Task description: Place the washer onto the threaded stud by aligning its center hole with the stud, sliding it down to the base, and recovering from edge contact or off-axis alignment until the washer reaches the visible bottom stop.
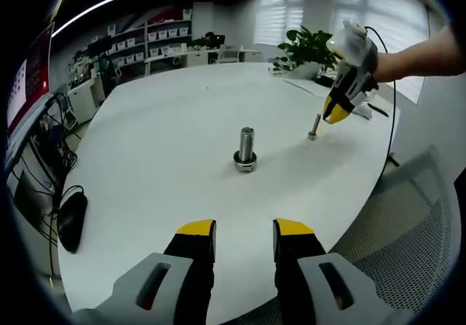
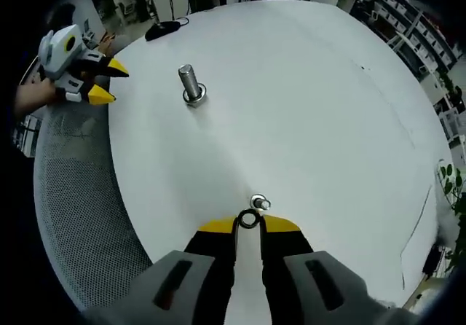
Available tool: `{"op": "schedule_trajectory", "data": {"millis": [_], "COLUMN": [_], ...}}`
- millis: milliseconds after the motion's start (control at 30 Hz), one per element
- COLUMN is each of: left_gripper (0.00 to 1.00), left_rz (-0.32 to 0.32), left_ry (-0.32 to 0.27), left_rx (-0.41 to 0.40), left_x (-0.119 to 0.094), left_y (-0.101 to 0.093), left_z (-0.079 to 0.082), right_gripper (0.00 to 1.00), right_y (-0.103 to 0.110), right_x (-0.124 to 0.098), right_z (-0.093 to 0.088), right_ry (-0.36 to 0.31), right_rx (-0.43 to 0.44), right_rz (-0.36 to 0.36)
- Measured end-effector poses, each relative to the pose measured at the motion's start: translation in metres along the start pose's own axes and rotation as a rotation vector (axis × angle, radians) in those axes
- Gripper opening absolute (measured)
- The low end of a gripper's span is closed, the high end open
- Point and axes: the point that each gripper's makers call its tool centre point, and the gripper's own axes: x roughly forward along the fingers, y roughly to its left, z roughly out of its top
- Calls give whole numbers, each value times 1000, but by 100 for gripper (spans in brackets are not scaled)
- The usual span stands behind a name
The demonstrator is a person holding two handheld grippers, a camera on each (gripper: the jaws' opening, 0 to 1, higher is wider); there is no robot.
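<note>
The right tongs [image 2: 248, 223] have their yellow tips nearly together around a small dark ring, the washer [image 2: 248, 220] — it sits right at the tips, apparently pinched by its rim, though I cannot tell for sure that it is off the surface [image 2: 313, 99]. Just ahead of the tips stands a small bolt [image 2: 260, 203], upright on the surface; in the left gripper view this same bolt [image 1: 314, 127] appears just below the right tongs [image 1: 336, 111], which point steeply down, held by a gloved hand [image 1: 357, 48] on an outstretched arm.

The larger threaded stud [image 2: 191, 83] stands well apart from the right tongs, far ahead and to their left, its long axis upright, with what looks like a ring at its base. From the left tongs [image 1: 244, 239] that stud [image 1: 246, 149] lies straight ahead, near the middle of the white surface. The left tongs are released, with a clear gap between the jaws and nothing in it, hovering at the near edge of the surface.

So the washer is with the right tongs, and the small bolt is much the nearer post — the coming move would seem to turn on centring the washer's hole over an upright axis and lowering it level.
</note>
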Motion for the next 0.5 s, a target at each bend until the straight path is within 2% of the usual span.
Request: {"op": "schedule_trajectory", "data": {"millis": [200, 500], "left_gripper": [29, 29], "left_rz": [0, -1], "left_ry": [2, 2], "left_rx": [1, -1], "left_x": [0, 0], "left_y": [0, 0], "left_z": [0, 0], "right_gripper": [14, 14], "right_y": [-4, -11], "right_x": [-6, -4], "right_z": [7, 10], "right_ry": [-15, -11], "right_rx": [-3, -14], "right_rz": [-13, -30]}}
